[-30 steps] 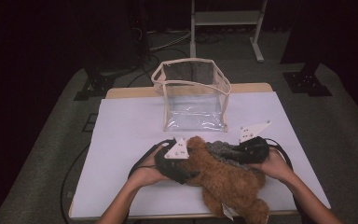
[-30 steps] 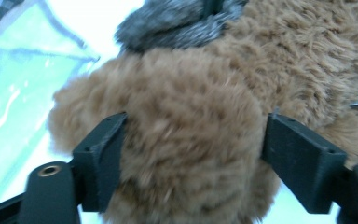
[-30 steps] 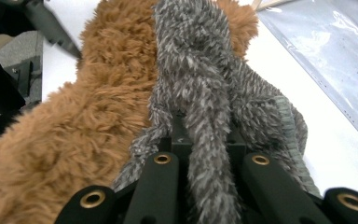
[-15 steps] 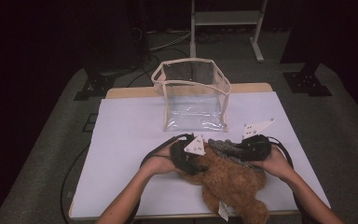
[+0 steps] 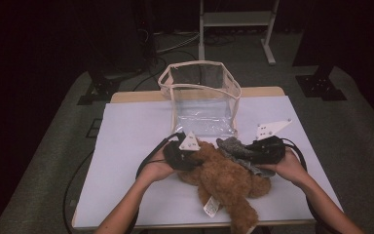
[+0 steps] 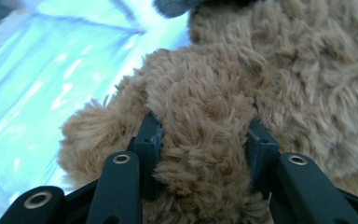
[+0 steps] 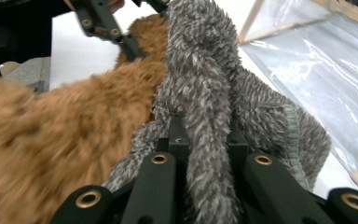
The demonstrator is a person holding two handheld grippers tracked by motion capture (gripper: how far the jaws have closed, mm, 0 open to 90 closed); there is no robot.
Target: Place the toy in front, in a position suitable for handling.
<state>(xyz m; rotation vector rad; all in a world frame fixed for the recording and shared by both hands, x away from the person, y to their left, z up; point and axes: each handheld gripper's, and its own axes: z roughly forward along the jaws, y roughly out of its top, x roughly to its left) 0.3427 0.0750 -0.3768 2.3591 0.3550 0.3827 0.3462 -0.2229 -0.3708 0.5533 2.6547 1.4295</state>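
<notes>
- Brown bear (image 5: 226, 183) is lying on the white table (image 5: 126, 141) at its near edge, tag (image 5: 210, 206) hanging toward the person.
- L gripper (image 6: 200, 144) is pinching a tuft of the bear's fur btwn both jaws.
- R gripper (image 7: 205, 140) is clamping a grey plush (image 7: 205, 93), which is draping over the bear's right side.
- Clear bag (image 5: 202, 97) is standing open just beyond both toys, mid-table.

We find no text, brand, number or sign that we can read in any view; the small white tag (image 5: 209, 206) sewn to the brown plush bear (image 5: 226, 183) at the near edge of the bench (image 5: 126, 146) bears print too small and blurred to make out
</notes>
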